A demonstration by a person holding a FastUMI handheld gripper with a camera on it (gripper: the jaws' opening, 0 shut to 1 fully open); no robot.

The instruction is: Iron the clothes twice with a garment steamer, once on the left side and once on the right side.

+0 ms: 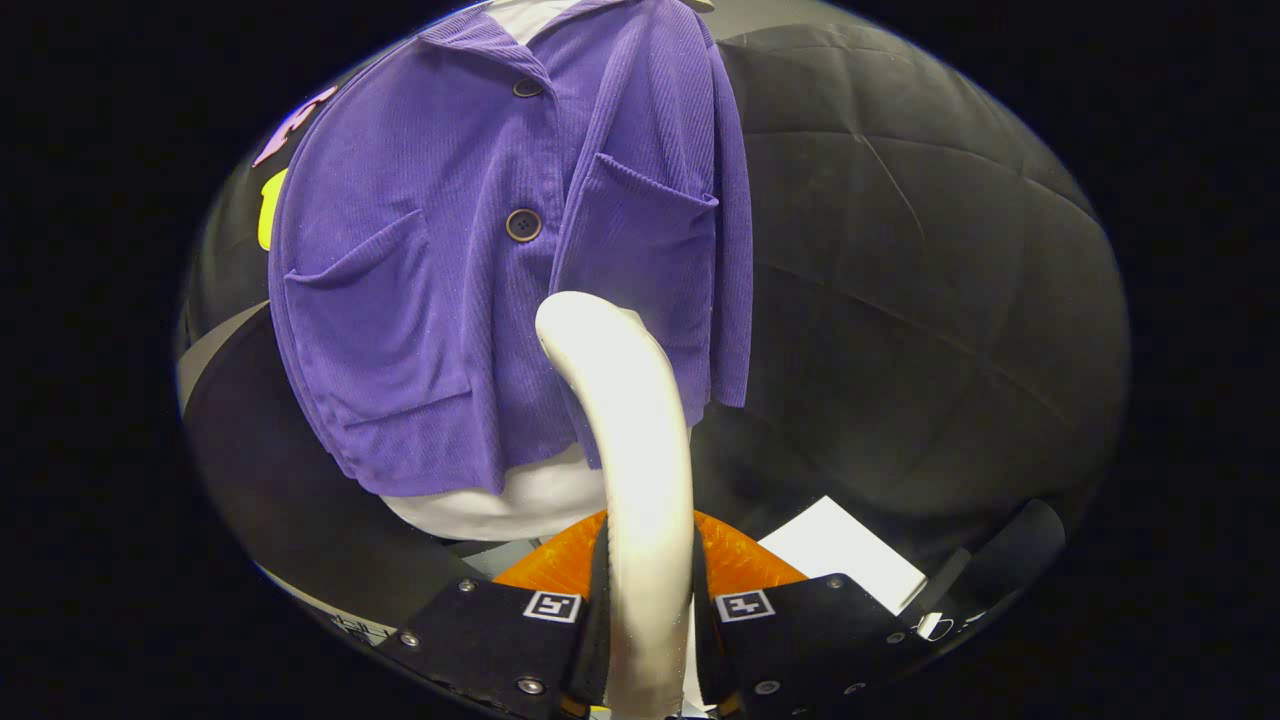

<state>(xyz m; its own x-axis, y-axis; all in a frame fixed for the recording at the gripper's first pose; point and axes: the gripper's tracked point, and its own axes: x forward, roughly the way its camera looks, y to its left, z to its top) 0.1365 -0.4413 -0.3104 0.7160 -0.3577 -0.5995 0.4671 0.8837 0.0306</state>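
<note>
A purple corduroy shirt [470,250] with dark buttons and two chest pockets hangs over a white form [500,505], straight ahead of the fingers. My gripper [648,610] is shut on the cream handle of the garment steamer [625,420], which rises between the fingers and curves forward. The steamer's head sits against the shirt's lower middle, just below the right-hand pocket [640,240]. Its nozzle face is turned away from me.
A white sheet [845,555] lies on the surface beyond the right finger. An orange object [735,565] shows just behind the fingers. Black quilted booth cloth [900,280] hangs to the right of the shirt. A dark rounded shape [300,510] lies at the left.
</note>
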